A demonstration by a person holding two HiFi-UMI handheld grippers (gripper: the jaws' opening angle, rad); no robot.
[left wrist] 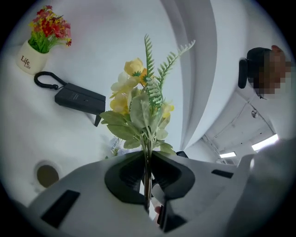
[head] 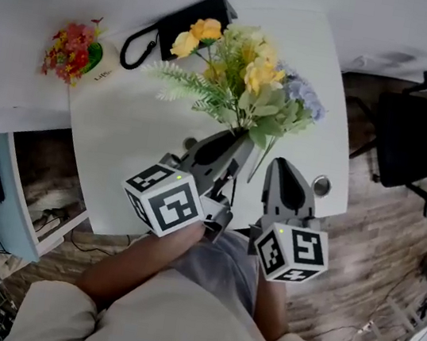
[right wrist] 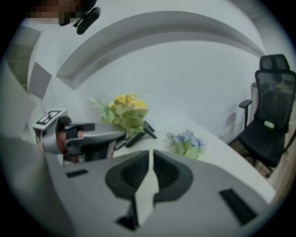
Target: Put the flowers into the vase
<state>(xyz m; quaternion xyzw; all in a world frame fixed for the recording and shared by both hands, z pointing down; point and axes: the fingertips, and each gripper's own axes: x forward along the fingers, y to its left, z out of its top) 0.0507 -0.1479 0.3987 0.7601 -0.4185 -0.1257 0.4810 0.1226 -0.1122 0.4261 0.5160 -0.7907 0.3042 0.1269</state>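
Note:
My left gripper is shut on the stems of a bunch of flowers with yellow blooms, pale leaves and fern sprigs, held up above the white table. In the left gripper view the thin stems run between the jaws and the bunch stands upright. My right gripper is beside it on the right, shut and empty; its jaws meet with nothing between them. A sprig of blue flowers lies on the table ahead of the right gripper. No empty vase shows.
A small white pot of red flowers stands at the far left of the table. A black pouch with a loop strap lies behind the bunch. A round metal cap sits near the table's right edge. A black office chair stands on the right.

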